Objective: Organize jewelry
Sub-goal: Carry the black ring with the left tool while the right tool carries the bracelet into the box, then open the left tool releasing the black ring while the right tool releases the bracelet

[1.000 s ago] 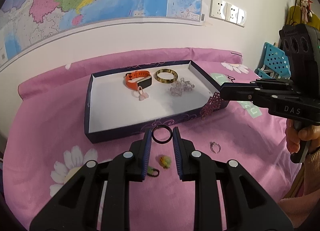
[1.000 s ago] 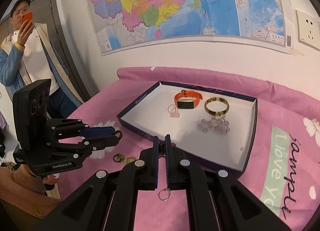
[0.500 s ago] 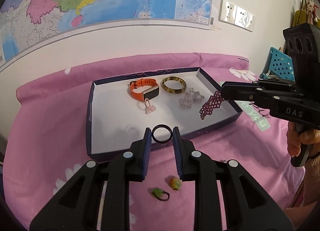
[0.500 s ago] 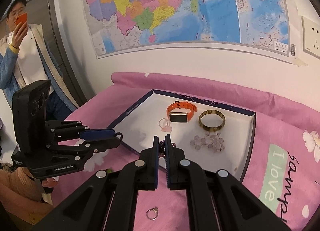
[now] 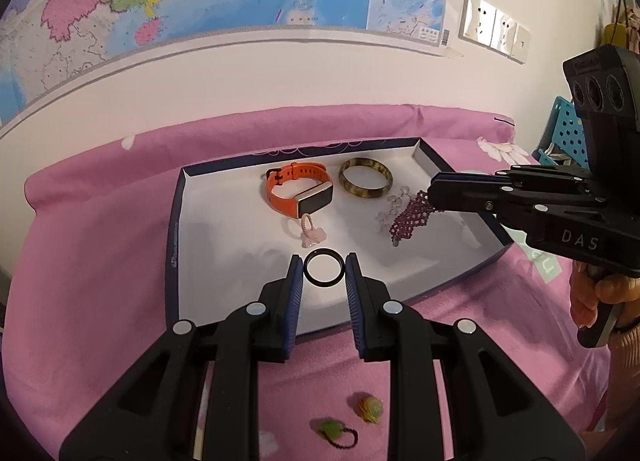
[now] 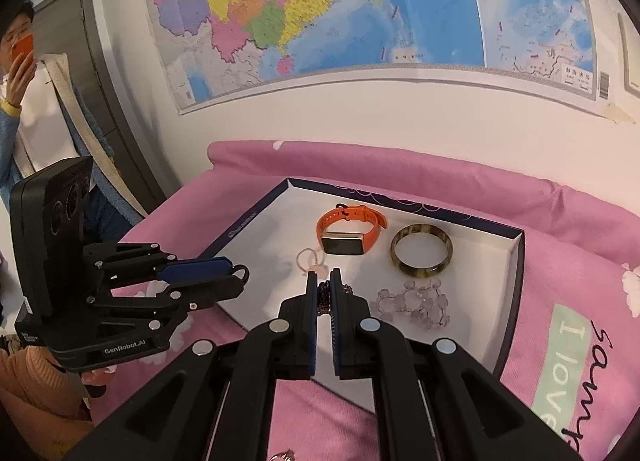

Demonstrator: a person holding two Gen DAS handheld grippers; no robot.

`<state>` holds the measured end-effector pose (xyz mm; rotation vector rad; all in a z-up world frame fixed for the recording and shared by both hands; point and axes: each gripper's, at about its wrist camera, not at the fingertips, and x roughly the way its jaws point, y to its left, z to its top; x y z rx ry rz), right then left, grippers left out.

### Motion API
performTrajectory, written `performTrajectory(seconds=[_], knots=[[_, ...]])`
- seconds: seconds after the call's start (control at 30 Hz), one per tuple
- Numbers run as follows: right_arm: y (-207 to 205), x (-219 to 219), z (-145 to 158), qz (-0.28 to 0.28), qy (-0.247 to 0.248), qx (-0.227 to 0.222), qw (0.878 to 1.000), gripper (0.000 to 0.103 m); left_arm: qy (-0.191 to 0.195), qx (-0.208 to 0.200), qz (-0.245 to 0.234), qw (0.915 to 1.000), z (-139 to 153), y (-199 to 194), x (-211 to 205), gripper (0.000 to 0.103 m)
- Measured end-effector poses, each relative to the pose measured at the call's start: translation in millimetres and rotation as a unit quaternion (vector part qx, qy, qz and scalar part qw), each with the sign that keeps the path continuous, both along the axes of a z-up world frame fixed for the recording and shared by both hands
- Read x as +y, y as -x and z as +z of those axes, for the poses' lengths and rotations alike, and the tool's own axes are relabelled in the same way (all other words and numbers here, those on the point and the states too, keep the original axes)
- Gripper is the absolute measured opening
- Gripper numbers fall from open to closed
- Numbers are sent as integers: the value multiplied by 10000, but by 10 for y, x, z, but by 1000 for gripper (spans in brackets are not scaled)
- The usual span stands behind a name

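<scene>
My left gripper [image 5: 324, 266] is shut on a thin black ring [image 5: 324, 272], held over the near part of the white tray [image 5: 173, 245]. My right gripper [image 6: 324, 278] is shut on a purple beaded bracelet [image 5: 410, 217], which hangs from its tips over the tray's right half. Lying in the tray are an orange smart band [image 5: 298, 191], a mottled bangle [image 5: 365, 178], a clear bead bracelet [image 6: 416, 303] and a small pink ring charm [image 5: 310, 230]. In the right wrist view the left gripper [image 6: 236, 274] shows at the left with the black ring [image 6: 241, 273] at its tips.
A green hair tie [image 5: 334, 430] and a yellow bead piece [image 5: 370, 407] lie on the pink cloth [image 5: 100, 261] in front of the tray. A silver ring [image 6: 282, 456] lies on the cloth below my right gripper. A person [image 6: 24, 101] stands at the left by the door.
Both grippers have moved forward from the cloth in front of the tray to over the tray, each still holding its piece. The purple bracelet now hangs inside the tray's rim.
</scene>
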<state>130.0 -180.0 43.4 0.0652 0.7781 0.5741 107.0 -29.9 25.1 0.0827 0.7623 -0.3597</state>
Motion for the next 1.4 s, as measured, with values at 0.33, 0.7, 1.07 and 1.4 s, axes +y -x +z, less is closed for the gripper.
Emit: performTrajectory(seconds=[0.33, 0.7, 1.07, 1.4], knots=[[-209, 48, -113, 29, 2, 138, 9999, 4, -6, 216, 115, 9997, -132, -240, -26, 22], [-299, -4, -250, 2, 40, 271, 9996, 4, -77, 425, 189, 9989, -265, -395, -48, 22], [-296, -124, -424, -153, 283, 458, 9984, 4, -211, 562, 228, 9979, -397, -457, -91, 22], [-277, -157, -530, -292, 507, 524, 9969, 7, -296, 633, 229, 9973, -465, -496, -144, 25]])
